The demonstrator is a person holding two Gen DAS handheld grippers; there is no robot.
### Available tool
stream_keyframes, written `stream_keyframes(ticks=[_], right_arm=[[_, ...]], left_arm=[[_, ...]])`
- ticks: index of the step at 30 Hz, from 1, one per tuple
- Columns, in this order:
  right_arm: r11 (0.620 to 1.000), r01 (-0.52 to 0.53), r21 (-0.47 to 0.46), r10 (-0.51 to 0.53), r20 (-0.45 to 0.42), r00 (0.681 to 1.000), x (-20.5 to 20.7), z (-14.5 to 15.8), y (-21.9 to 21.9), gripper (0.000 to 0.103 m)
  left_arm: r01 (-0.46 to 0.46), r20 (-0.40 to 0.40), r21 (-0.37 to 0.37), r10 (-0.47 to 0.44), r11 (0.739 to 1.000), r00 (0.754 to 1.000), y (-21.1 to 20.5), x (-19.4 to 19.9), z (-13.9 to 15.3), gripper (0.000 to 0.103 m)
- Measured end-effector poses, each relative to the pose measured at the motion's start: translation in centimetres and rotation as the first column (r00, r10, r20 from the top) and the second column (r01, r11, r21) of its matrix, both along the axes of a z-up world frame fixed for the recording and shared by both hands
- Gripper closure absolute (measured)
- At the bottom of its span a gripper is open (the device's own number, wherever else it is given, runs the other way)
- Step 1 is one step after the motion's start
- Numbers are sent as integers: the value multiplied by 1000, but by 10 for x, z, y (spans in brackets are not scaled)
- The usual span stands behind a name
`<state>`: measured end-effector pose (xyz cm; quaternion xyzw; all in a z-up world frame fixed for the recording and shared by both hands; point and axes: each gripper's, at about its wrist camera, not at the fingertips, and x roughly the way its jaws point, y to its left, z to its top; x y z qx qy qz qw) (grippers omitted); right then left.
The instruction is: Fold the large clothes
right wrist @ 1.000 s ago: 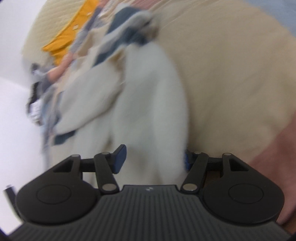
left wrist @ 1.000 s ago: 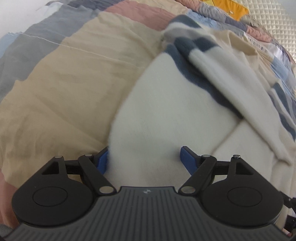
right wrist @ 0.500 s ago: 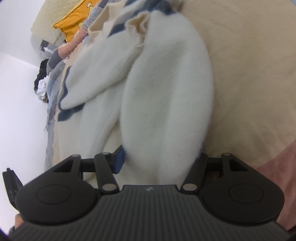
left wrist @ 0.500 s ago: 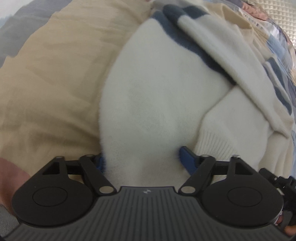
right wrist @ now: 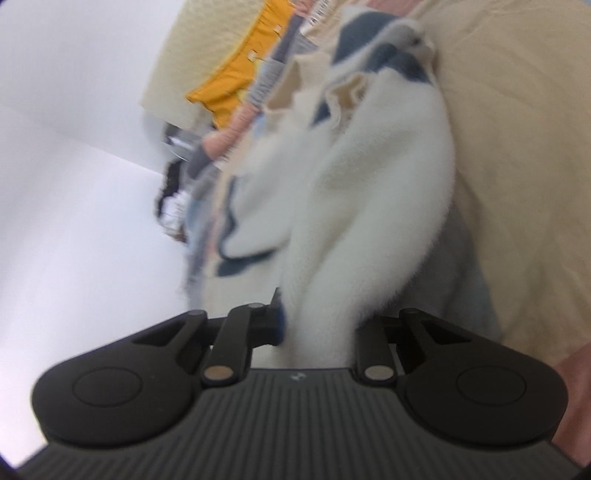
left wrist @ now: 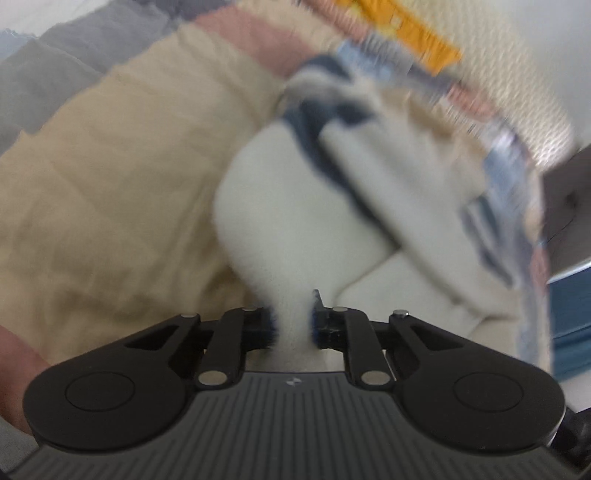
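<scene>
A fluffy white sweater (left wrist: 291, 206) with navy stripes lies bunched on a beige bedspread (left wrist: 110, 184). In the left wrist view my left gripper (left wrist: 293, 325) has its jaws closing, and the blue pads pinch a narrow fold of the white knit. In the right wrist view the same sweater (right wrist: 369, 206) runs up from my right gripper (right wrist: 317, 325), whose jaws are also closing on a thick bunch of its fabric. The right-hand finger there is hidden behind the knit. Both views are blurred.
The bedspread has pink and grey bands (left wrist: 258, 33). An orange cloth (right wrist: 236, 81) and several other garments (right wrist: 207, 155) are piled along a quilted cream headboard (left wrist: 517, 74). A blue box (left wrist: 570, 317) sits at the right. A white wall (right wrist: 74, 147) is on the left.
Both grippers went from wide open around the sweater's edge to clamped on it. Both have lifted, raising the white fabric off the bedspread; more of the headboard and wall shows.
</scene>
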<state>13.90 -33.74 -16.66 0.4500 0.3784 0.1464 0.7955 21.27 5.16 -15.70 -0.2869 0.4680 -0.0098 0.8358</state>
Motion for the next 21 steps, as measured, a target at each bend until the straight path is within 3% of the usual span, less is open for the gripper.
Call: stream_keyframes(ticks=[7, 11, 15, 21], right_arm=[[978, 2, 209, -38, 171, 985, -11, 36, -23, 86], [972, 25, 232, -90, 273, 958, -32, 61, -36, 90], [971, 9, 239, -83, 303, 949, -45, 75, -40, 91], [967, -24, 254, -72, 362, 929, -73, 98, -46, 92]], left_arm=[[12, 153, -111, 5, 994, 988, 18, -15, 57, 88], [14, 241, -181, 31, 983, 970, 32, -28, 83, 89], [30, 297, -248, 46, 968, 954, 48, -43, 105, 89], [98, 392, -229, -1, 968, 920, 54, -87, 140, 89]])
